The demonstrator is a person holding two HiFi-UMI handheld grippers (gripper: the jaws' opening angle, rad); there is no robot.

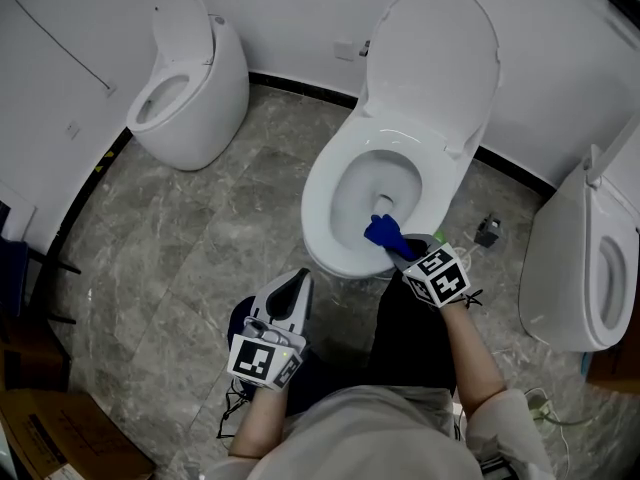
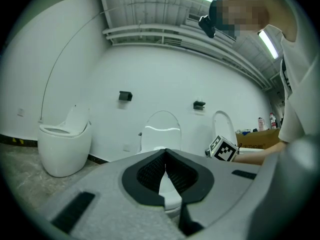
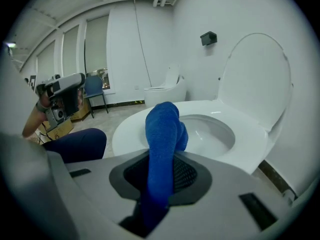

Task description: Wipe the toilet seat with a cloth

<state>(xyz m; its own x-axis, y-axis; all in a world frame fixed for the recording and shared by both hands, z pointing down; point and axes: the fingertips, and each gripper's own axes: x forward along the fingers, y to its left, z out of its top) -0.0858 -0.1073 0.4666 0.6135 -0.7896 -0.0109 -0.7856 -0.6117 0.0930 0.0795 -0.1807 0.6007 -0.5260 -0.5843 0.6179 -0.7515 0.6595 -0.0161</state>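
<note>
The right gripper (image 1: pixel 396 250) pinches the blue cloth (image 1: pixel 383 233) just over the toilet seat (image 1: pixel 320 200); I'd press flat, then sweep round. The left gripper (image 1: pixel 298 283) hangs closed and empty beside it

The raised lid (image 1: pixel 437 53) blocks the toilet seat's (image 1: pixel 322 200) back; its ring lies bare except in front, under the blue cloth (image 1: pixel 383 231) clamped in the right gripper (image 1: pixel 402 251). Floor (image 1: pixel 225 223) lies open leftward, while another toilet (image 1: pixel 572 268) stands near on the right.

Grey left tongs (image 2: pixel 165 153) fill the foreground, their dark pads meeting at the tips with nothing between them. Beyond stands a white toilet (image 2: pixel 161 130), lid raised against a white wall. Another toilet (image 2: pixel 64 146) sits at left, and a marker cube (image 2: pixel 221 149) shows at right.
</note>
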